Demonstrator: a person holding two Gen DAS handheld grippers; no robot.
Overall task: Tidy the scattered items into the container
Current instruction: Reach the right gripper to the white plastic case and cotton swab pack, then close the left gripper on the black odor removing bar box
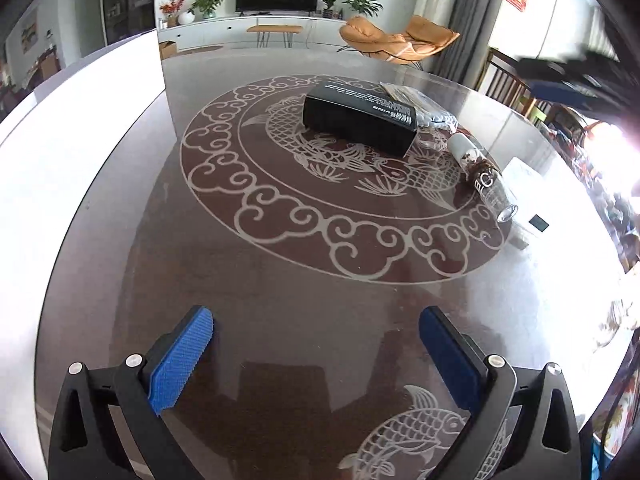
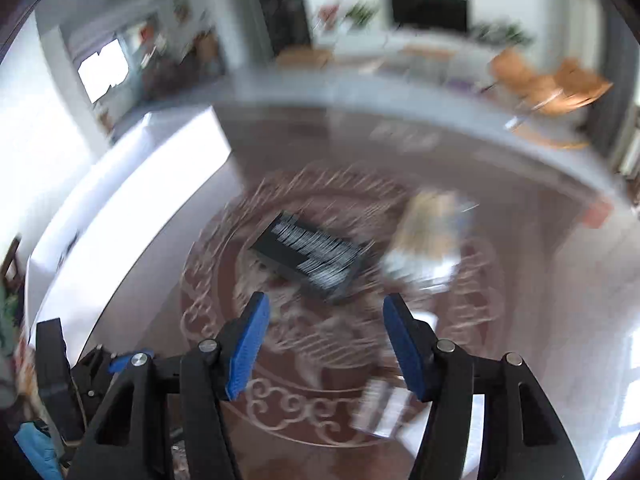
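**Two open grippers over the fish table**

My left gripper [image 1: 316,344] hangs over the dark round table [image 1: 280,300] with its blue pads [image 1: 180,360] spread wide. Nothing is between them. My right gripper [image 2: 324,336] is wide open too, and it holds nothing.

The left camera is sharp. It shows me a black box [image 1: 360,118] lying on the fish drawing in the middle of the table. Just behind the box sits a clear plastic bag [image 1: 420,108]. To the right of the box, a glass bottle [image 1: 484,176] with a white cap lies on its side. A big white container [image 1: 84,120] stands at the left edge of the table.

The right camera is all blurry. I can still pick out the black box [image 2: 312,256] past my fingers, and the white container [image 2: 132,200] on the left. The pale smear to the right of the box may be the bag [image 2: 432,232], but I cannot be sure. This view also shows a small striped thing [image 2: 380,408] near my right finger, too smeared to name.
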